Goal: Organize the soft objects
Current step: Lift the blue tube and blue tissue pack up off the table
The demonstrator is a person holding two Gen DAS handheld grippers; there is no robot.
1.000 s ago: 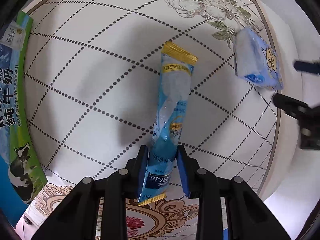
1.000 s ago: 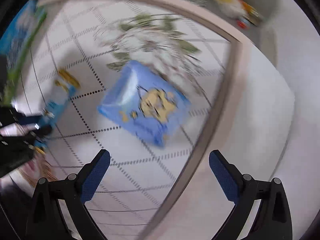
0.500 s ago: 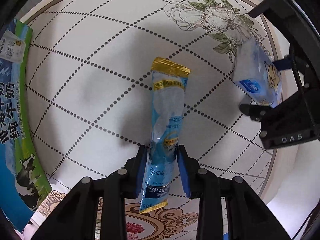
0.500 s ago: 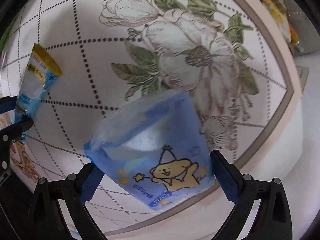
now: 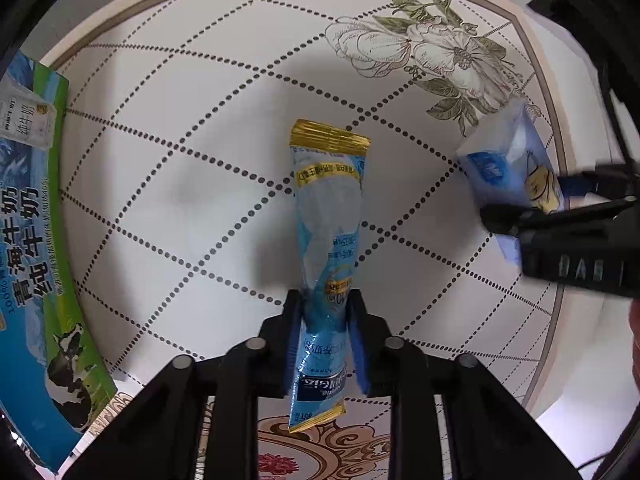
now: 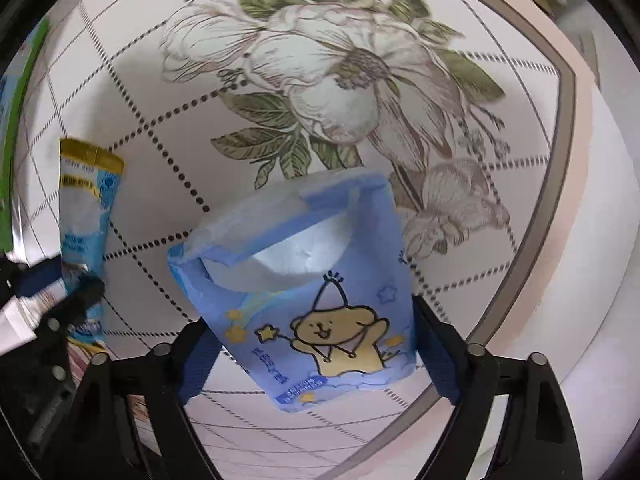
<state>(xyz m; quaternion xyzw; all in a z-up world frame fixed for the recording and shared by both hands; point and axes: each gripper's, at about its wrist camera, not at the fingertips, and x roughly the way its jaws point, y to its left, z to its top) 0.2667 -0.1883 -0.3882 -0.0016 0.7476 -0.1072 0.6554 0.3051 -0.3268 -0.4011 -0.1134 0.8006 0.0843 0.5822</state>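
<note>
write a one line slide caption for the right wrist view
Right gripper closes on a blue tissue pack above the floral table.

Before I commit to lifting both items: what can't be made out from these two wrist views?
- Tissue pack, right wrist view: whether the right gripper pads actually touch it; the pack covers the contact.
- Same pack, left wrist view: its near end is hidden behind the right gripper.
- Milk carton, left wrist view: cut off by the image edge.
- Sachet print: too small to read.
</note>
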